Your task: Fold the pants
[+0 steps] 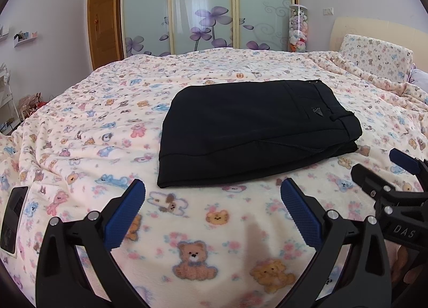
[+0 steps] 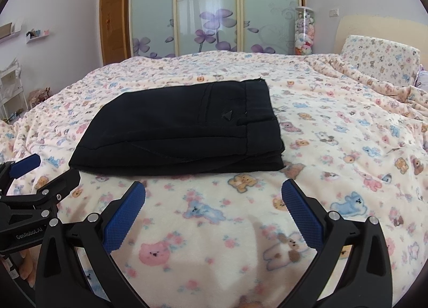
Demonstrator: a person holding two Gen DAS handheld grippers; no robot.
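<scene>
The black pants [image 1: 248, 131] lie folded in a flat stack on the bear-print blanket [image 1: 112, 126], waistband to the right. They also show in the right wrist view [image 2: 184, 126]. My left gripper [image 1: 212, 195] is open and empty, a little short of the pants' near edge. My right gripper [image 2: 213, 195] is open and empty, just short of the pants' near right corner. The right gripper shows at the right edge of the left wrist view [image 1: 379, 171]. The left gripper shows at the left edge of the right wrist view [image 2: 50, 171].
A phone [image 1: 13, 218] lies on the blanket at the near left. A pillow [image 1: 374, 56] and bunched blanket sit at the far right by the headboard. Sliding wardrobe doors [image 1: 206, 8] and a tube of plush toys [image 1: 297, 28] stand behind the bed.
</scene>
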